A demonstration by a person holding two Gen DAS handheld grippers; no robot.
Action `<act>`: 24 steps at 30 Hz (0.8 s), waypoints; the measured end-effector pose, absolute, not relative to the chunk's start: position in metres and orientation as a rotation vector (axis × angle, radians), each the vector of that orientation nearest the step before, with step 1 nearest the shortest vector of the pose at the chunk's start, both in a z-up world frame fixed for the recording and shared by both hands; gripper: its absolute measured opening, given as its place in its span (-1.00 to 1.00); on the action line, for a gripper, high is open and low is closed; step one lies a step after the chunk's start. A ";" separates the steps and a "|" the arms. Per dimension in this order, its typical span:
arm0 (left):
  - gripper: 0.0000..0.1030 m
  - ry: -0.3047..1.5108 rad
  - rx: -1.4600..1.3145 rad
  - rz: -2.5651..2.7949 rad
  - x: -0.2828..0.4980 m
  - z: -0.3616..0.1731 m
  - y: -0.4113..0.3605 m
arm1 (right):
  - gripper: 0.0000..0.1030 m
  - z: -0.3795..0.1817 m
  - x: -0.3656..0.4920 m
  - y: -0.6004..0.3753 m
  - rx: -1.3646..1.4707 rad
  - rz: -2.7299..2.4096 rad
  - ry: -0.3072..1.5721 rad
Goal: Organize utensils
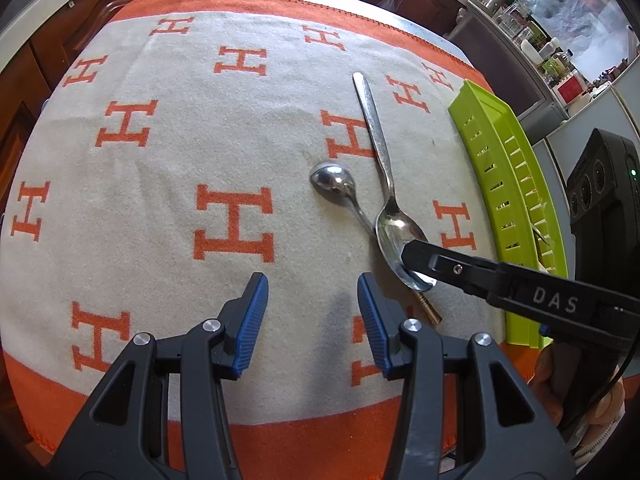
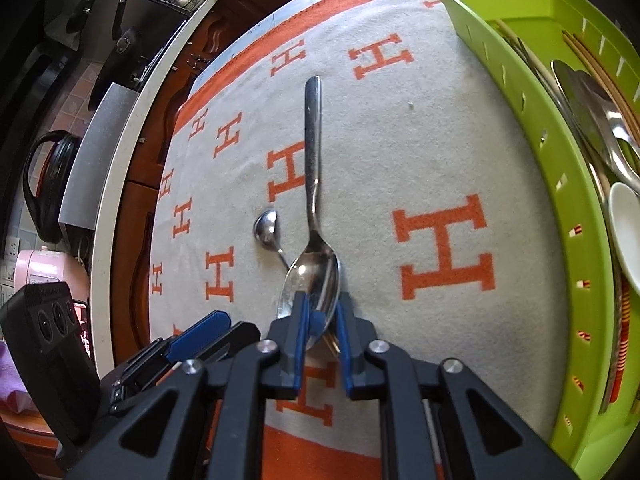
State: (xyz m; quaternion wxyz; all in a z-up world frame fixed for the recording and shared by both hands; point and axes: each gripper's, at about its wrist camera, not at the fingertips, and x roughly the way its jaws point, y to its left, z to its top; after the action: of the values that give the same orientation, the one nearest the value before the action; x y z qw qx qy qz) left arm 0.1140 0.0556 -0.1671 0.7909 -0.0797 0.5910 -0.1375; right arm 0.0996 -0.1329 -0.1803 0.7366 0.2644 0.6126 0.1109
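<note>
Left wrist view: left gripper (image 1: 312,320) at bottom centre, fingers spread wide, holding nothing, over the blanket (image 1: 160,200). Large spoon (image 1: 384,184) lies right of centre, its bowl under the tip of the right gripper (image 1: 416,258). Small spoon (image 1: 334,186) sits just left of it, its handle running beneath the large bowl. Green tray (image 1: 492,152) at right edge.

Right wrist view: right gripper (image 2: 320,312), fingers narrowed around the large spoon's (image 2: 312,184) bowl, appear closed on it. Judgement: lift straight up to avoid dragging the small spoon (image 2: 267,227), then carry right to the tray (image 2: 516,92).
</note>
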 end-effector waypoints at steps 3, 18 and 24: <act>-0.16 1.272 -0.165 -0.298 0.113 -0.167 0.054 | -0.93 -0.180 0.100 -0.138 0.598 0.230 1.335; -0.16 1.272 -0.135 -0.294 0.109 -0.163 0.049 | -0.98 -0.164 0.085 -0.164 0.690 0.195 1.244; -0.16 1.267 -0.122 -0.299 0.108 -0.159 0.042 | -0.97 -0.141 0.073 -0.194 0.763 0.157 1.160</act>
State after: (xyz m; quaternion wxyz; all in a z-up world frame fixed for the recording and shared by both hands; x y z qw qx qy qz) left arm 0.1079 0.0423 -0.1589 0.7939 -0.0569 0.5892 -0.1392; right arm 0.0729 -0.1937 -0.1412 0.7657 0.3512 0.5340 0.0721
